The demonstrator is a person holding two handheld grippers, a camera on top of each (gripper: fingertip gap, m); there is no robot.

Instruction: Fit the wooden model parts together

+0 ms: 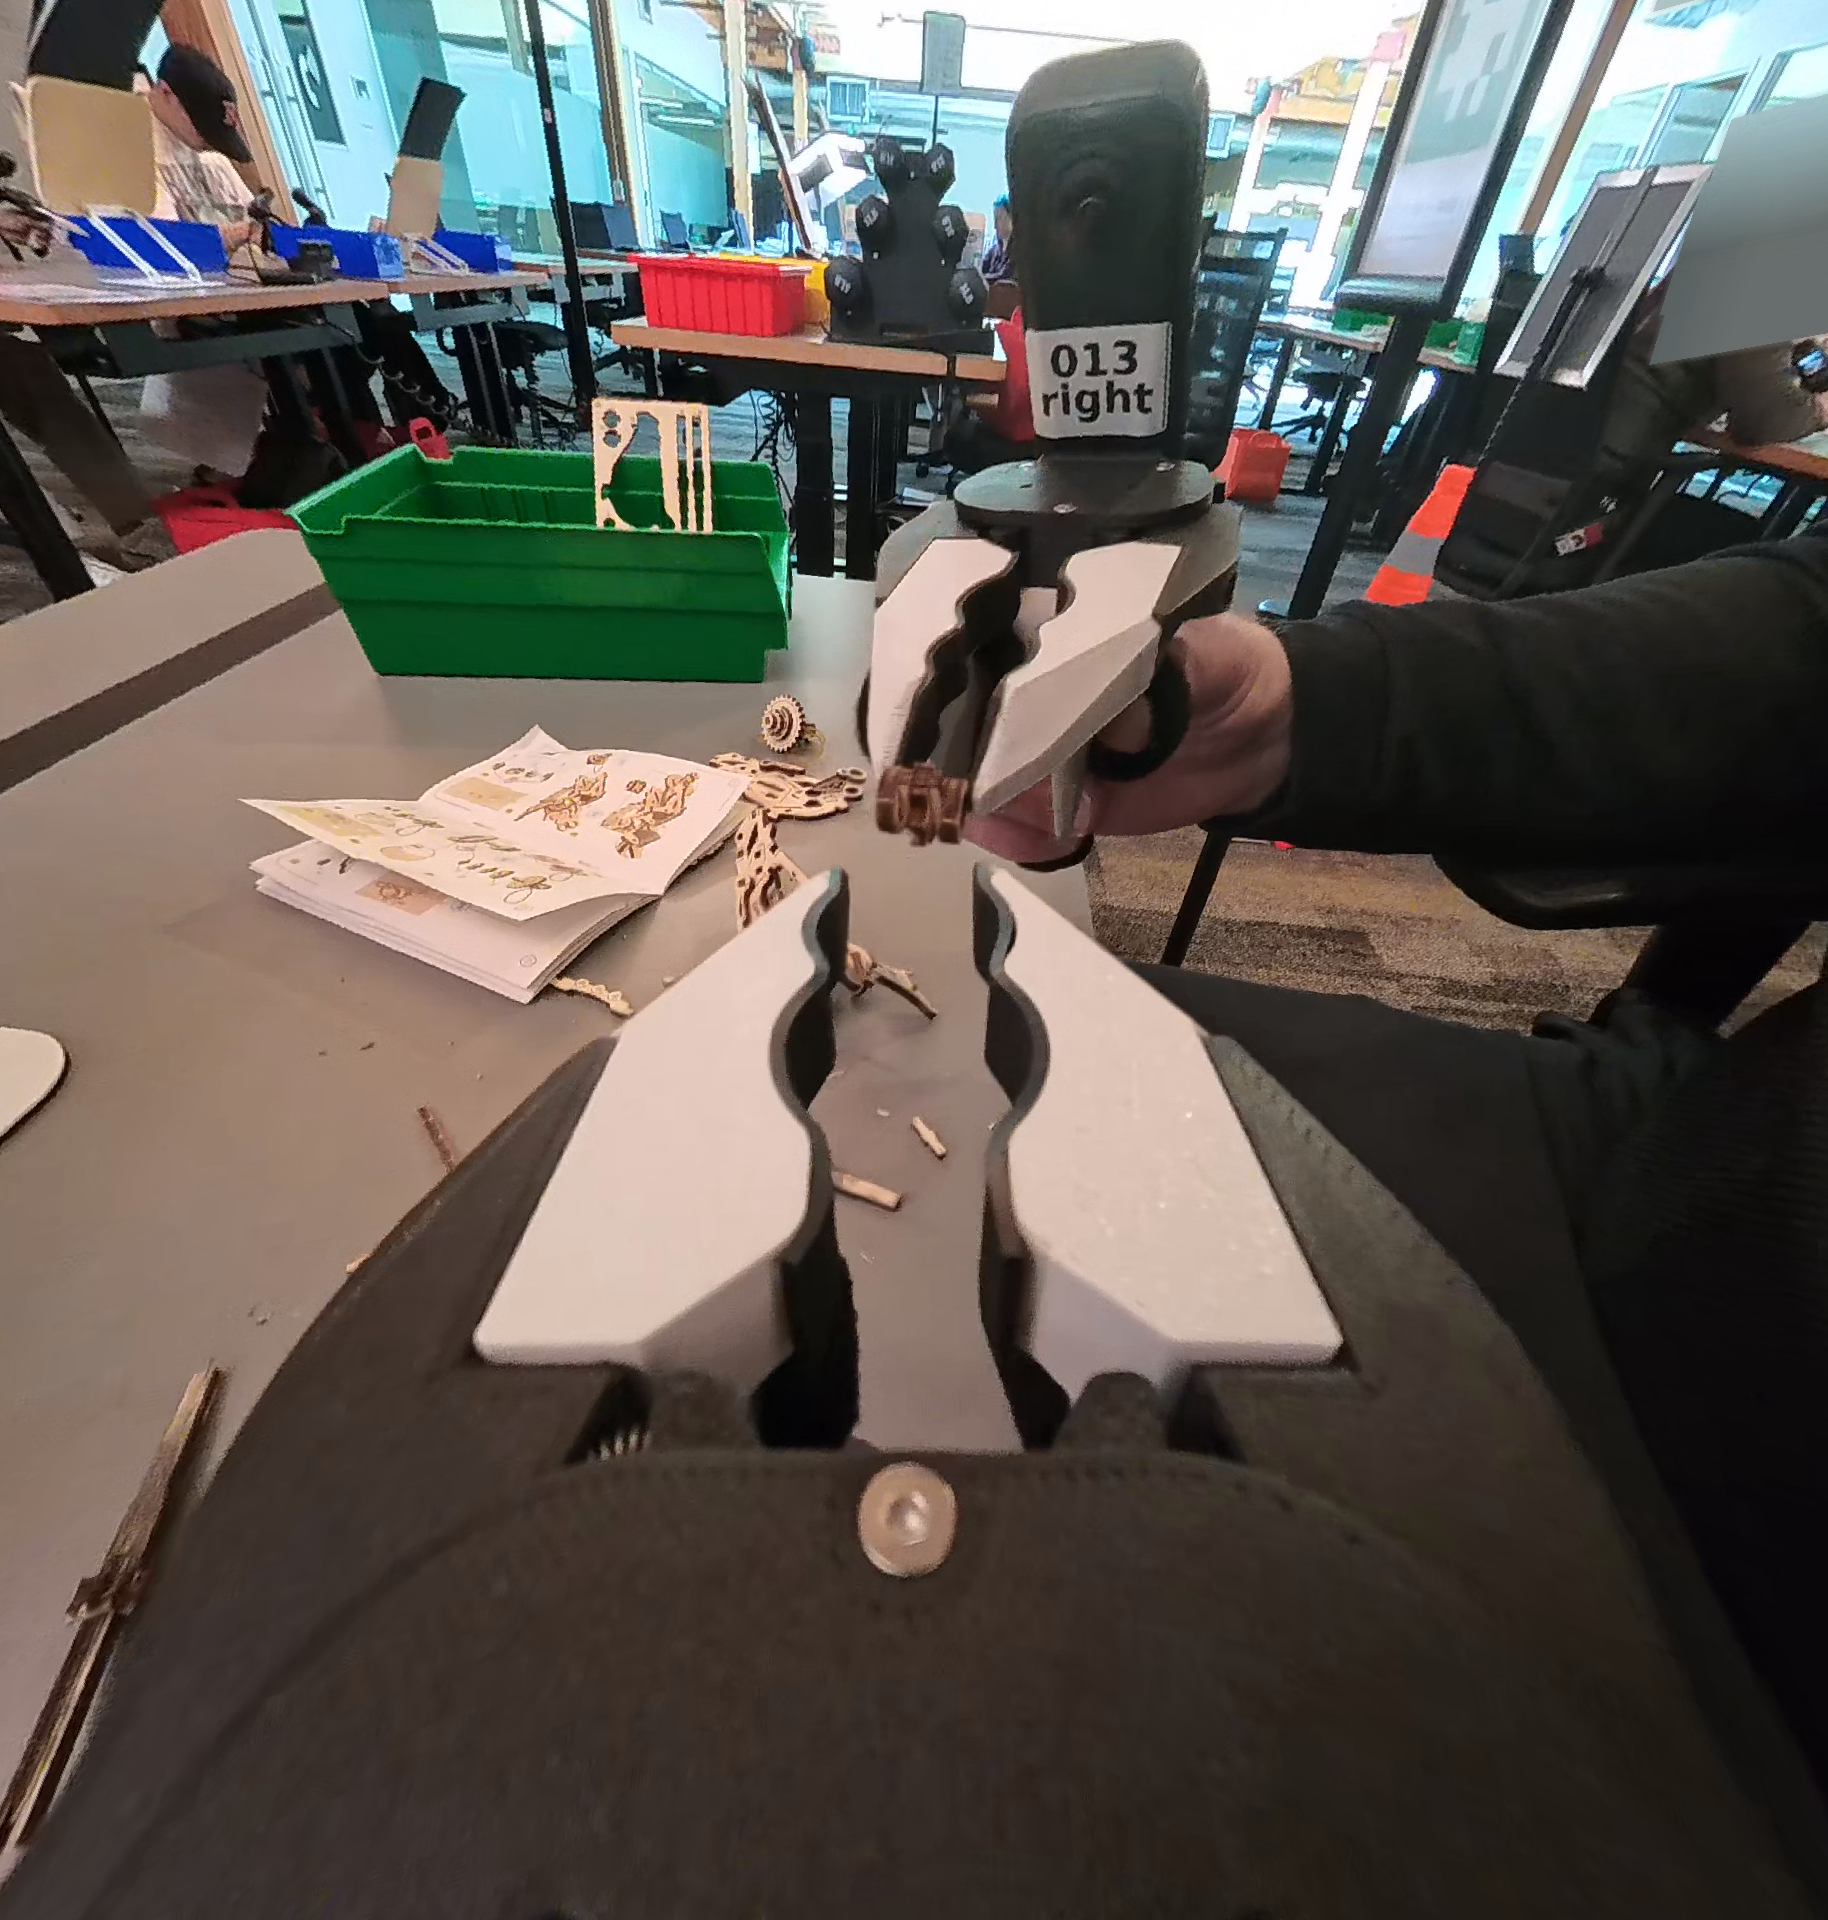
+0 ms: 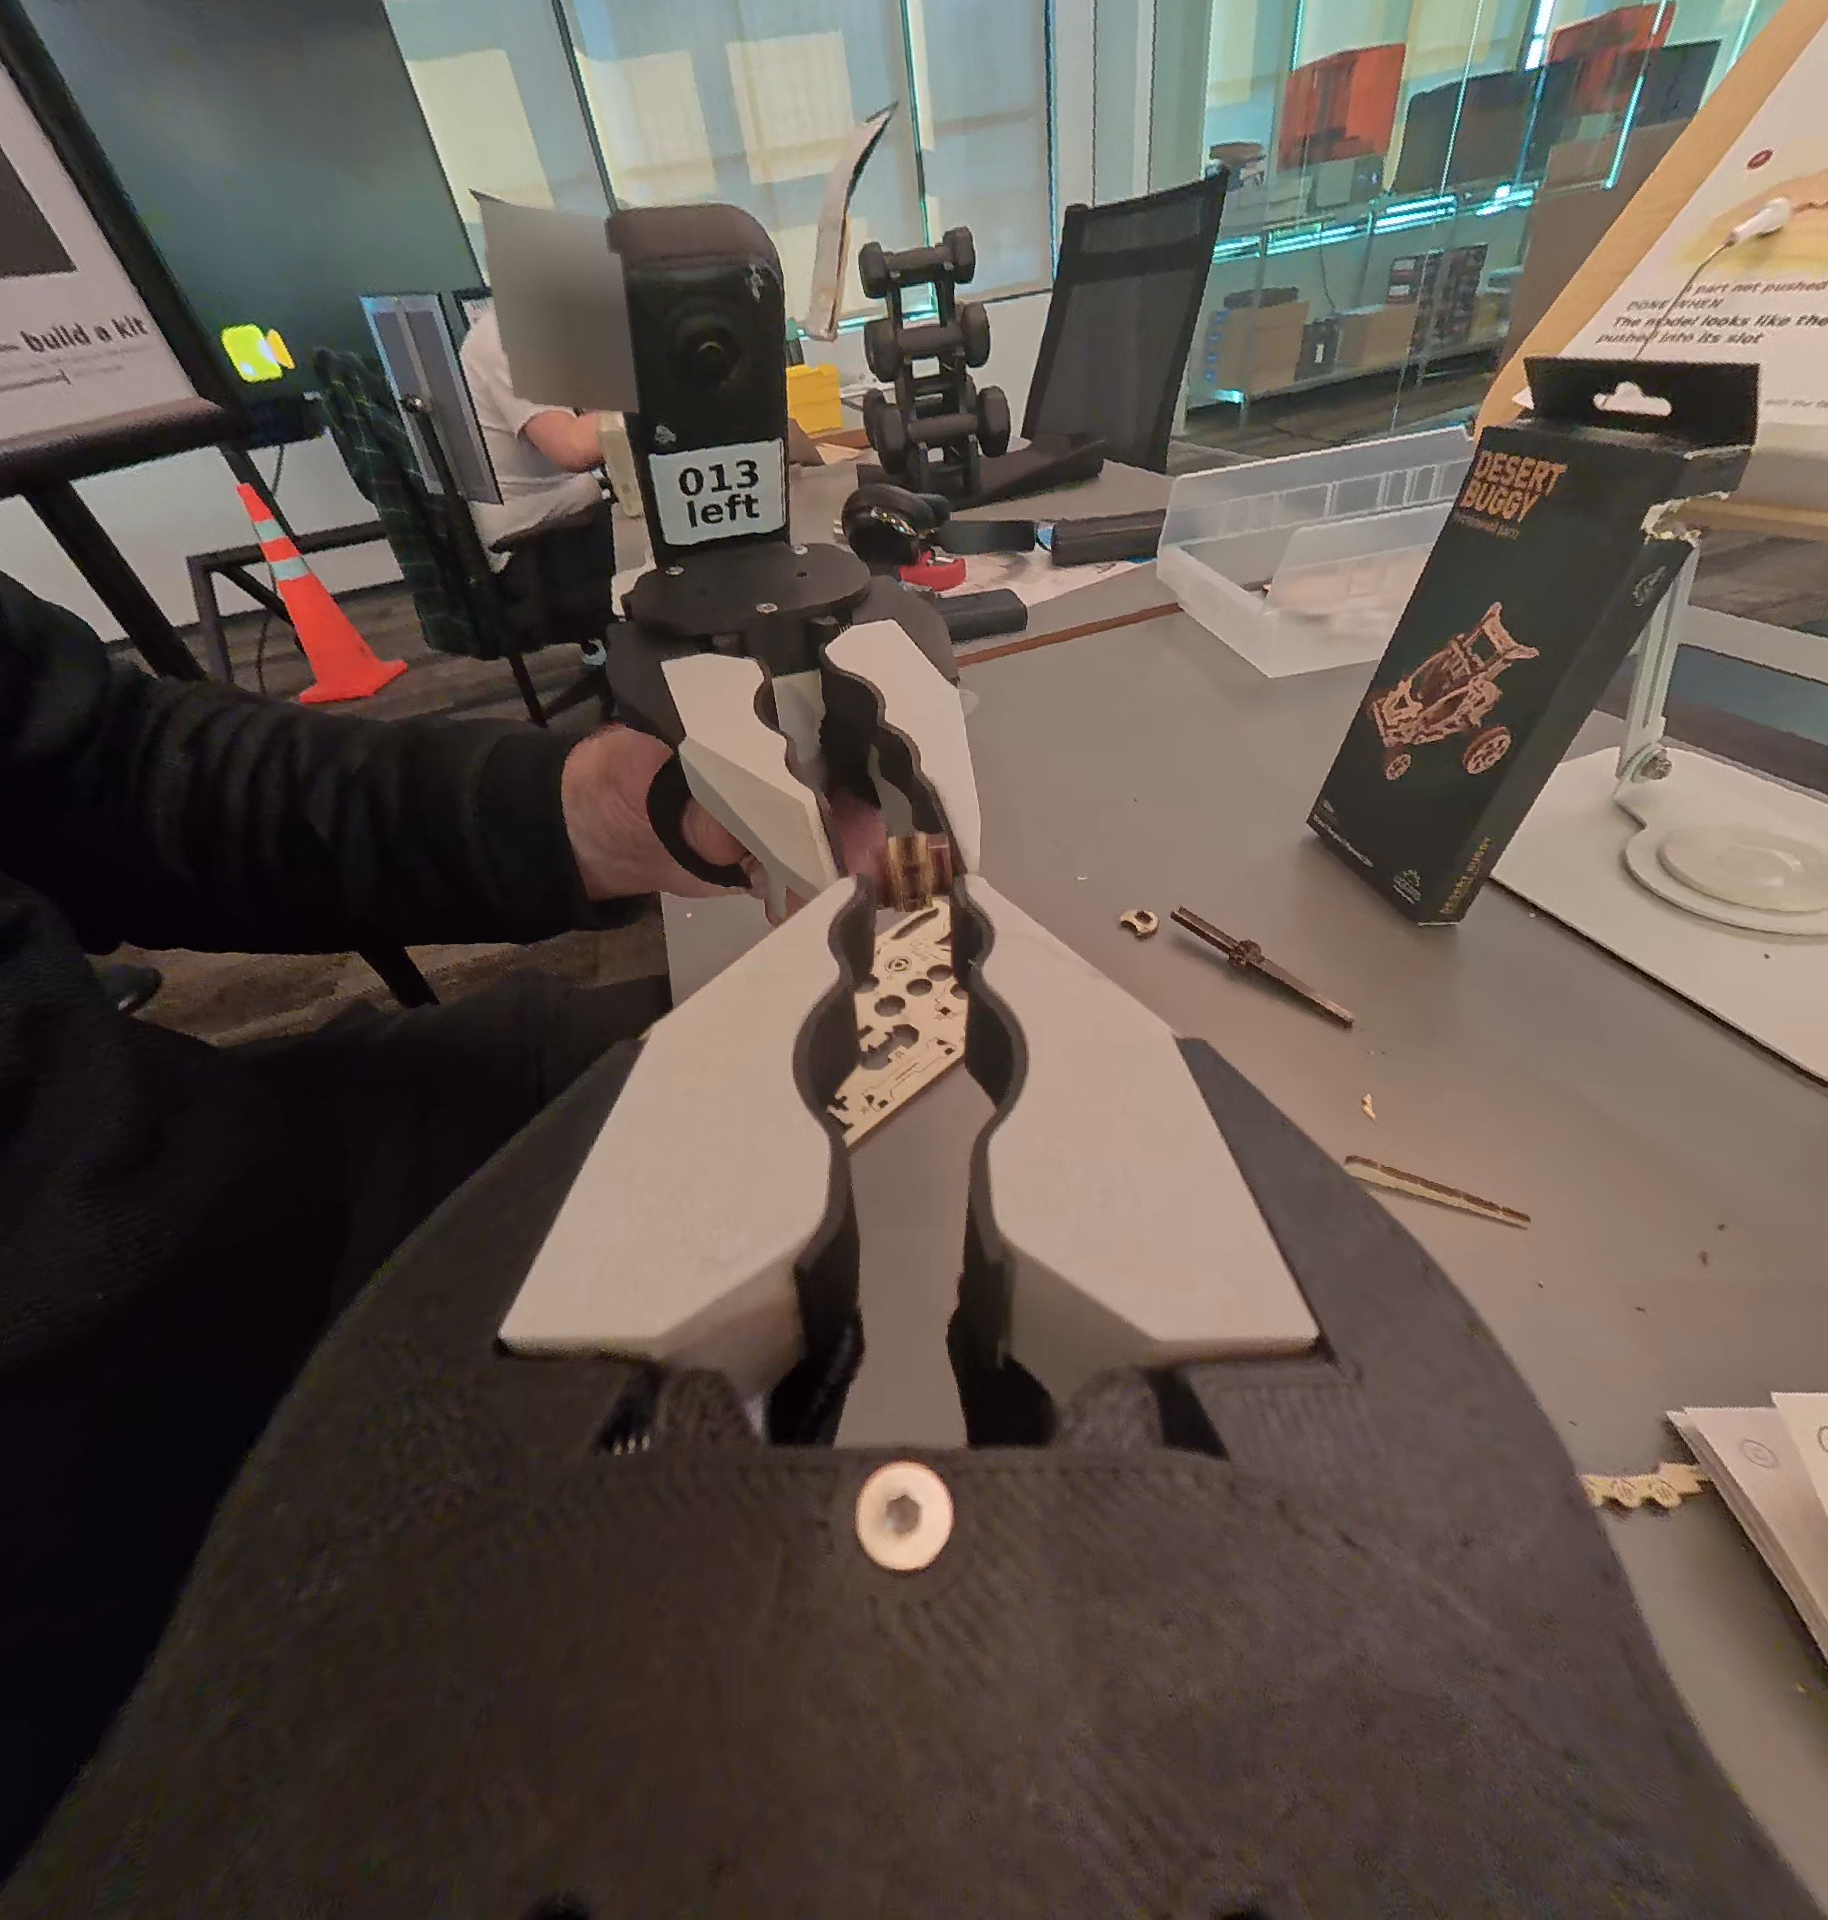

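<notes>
My right gripper [image 2: 910,894] is shut on a small dark wooden gear-like part [image 2: 915,868], held at its fingertips above the grey table [image 2: 1201,1091]. In the left wrist view the same part [image 1: 920,805] sits in the right gripper's tips [image 1: 933,788], just beyond my left gripper [image 1: 910,883]. The left gripper is open and empty, tip to tip with the right one, and it also shows in the right wrist view [image 2: 884,857]. Loose wooden model pieces [image 1: 785,790] and a small gear stack [image 1: 785,722] lie on the table behind. A punched wooden sheet [image 2: 899,1018] lies under the right gripper.
An open instruction booklet [image 1: 536,852] lies left of centre. A green bin [image 1: 557,582] holds an upright wooden sheet [image 1: 652,468]. The black kit box [image 2: 1512,675], a dark axle stick [image 2: 1263,966], a thin wooden strip [image 2: 1440,1190] and a white stand base [image 2: 1720,862] lie to the right. The dark axle stick [image 2: 1263,966] is about equally far from each gripper, around 25 cm. It turns up in the left wrist view [image 1: 123,1558] as well.
</notes>
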